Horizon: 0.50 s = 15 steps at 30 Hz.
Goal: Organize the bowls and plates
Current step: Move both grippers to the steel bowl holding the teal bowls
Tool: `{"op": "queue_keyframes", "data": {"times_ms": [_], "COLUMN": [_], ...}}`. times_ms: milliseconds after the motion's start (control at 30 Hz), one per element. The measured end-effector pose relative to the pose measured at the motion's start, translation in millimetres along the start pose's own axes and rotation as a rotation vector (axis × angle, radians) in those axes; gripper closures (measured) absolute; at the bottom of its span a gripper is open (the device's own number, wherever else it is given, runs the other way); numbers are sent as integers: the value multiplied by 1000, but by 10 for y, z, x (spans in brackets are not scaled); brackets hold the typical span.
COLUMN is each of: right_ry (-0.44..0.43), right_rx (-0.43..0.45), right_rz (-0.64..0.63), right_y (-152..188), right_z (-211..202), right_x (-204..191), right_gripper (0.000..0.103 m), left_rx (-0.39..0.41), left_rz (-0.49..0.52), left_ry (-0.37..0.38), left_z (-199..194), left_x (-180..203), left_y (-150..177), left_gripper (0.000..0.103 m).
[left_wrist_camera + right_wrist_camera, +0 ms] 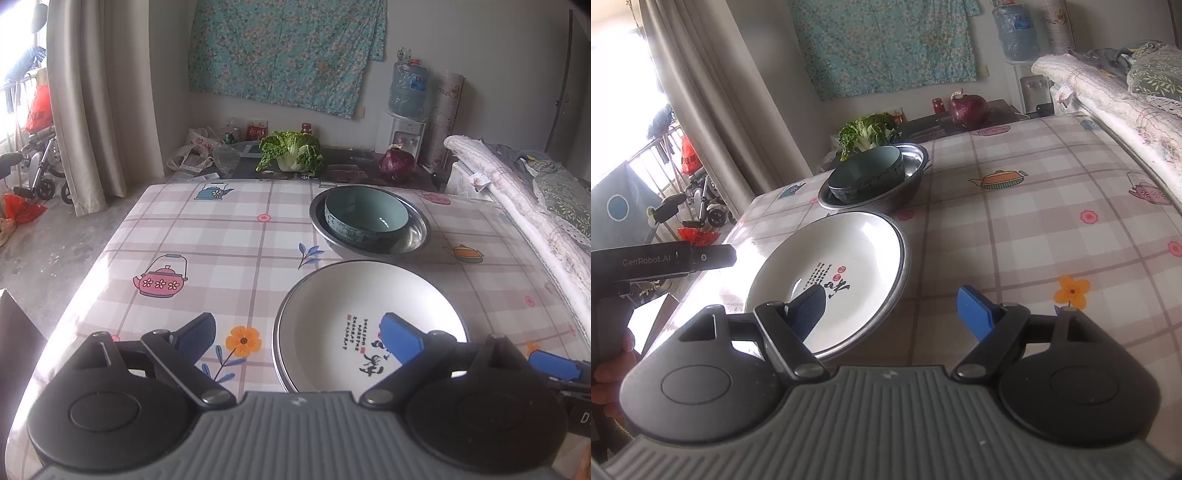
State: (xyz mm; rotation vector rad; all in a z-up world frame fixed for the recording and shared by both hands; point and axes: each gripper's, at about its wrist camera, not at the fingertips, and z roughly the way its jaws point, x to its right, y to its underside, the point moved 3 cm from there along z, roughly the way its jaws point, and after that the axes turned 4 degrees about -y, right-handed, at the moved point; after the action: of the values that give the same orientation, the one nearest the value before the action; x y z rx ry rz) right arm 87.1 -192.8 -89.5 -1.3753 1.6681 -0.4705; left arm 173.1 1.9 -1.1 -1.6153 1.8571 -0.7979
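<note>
A white plate with black calligraphy point(369, 321) lies on top of a metal plate on the checked tablecloth; it also shows in the right wrist view point(834, 273). Behind it a blue-green ceramic bowl point(365, 218) sits inside a steel basin point(413, 236), also seen in the right wrist view as bowl point(868, 173) and basin point(908, 162). My left gripper point(299, 336) is open, its right finger over the plate's near side, its left finger over the cloth. My right gripper point(890, 308) is open, its left finger over the plate's near rim. Both are empty.
Beyond the table's far edge stand a leafy cabbage point(291, 151), a red cabbage point(397, 164), jars and bags. A folded quilt point(517, 206) borders the table's right side. The left gripper's body point(665, 258) shows at the left in the right wrist view.
</note>
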Motion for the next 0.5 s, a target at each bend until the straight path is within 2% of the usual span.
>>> {"op": "queue_keyframes", "data": {"times_ms": [233, 500], "right_ry": [-9, -20], "right_rx": [-11, 8], "right_rz": [1, -22], "right_y": [-101, -469], "right_z": [169, 390], "right_x": [-4, 43], "right_gripper": [24, 24], "left_rx": [-8, 12], "left_rz": [3, 10], "left_ry": [-9, 11], "left_z": [165, 362], "left_x": [-36, -86], "left_y": [-110, -336], "left_gripper": [6, 6]}}
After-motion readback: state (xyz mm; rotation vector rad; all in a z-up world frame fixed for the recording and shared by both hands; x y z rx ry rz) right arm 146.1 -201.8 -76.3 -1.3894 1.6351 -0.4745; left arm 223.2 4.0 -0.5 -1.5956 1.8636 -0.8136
